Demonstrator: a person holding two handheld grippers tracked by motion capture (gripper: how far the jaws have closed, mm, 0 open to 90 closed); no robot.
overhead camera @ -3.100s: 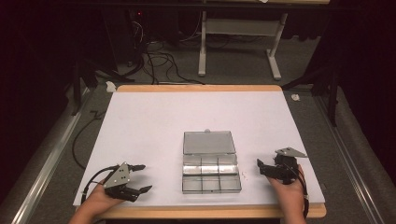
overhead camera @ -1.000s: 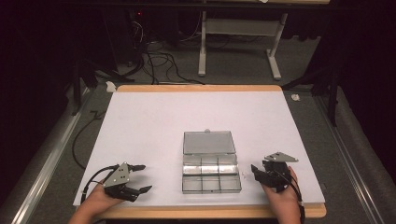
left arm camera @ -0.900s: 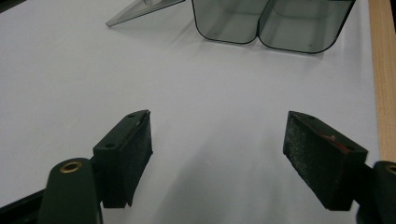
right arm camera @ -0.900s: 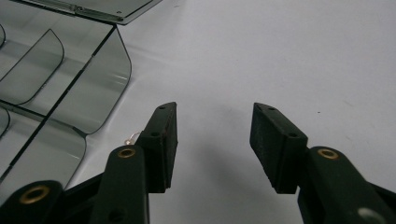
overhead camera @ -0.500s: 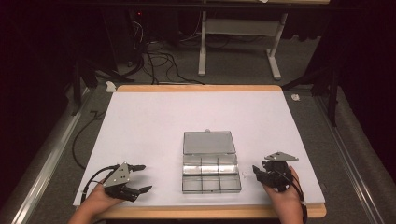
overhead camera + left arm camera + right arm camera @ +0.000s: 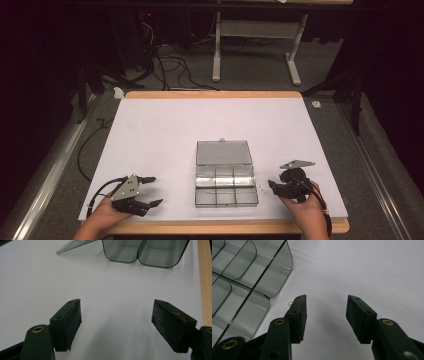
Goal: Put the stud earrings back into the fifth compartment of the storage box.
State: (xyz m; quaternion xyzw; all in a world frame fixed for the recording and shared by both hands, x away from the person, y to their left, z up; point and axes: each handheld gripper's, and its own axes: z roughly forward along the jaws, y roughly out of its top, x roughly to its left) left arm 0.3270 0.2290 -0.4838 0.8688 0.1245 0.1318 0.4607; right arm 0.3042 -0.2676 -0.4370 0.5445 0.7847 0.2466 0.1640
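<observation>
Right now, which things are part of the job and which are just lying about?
In the job:
clear compartment box, lid open
small pale piece beside the box
right gripper, open
left gripper, open

Lying about:
white scrap on the floor
cables

White-topped table (image 6: 165, 135), wood-edged, clear compartment box (image 6: 225, 187) lying open, tiny bead (image 6: 291, 302) beside it

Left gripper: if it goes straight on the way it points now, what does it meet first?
Probably the clear plastic box. The left gripper stands open over bare white table, and the box's side wall lies straight ahead; depth is hard to judge.
</observation>
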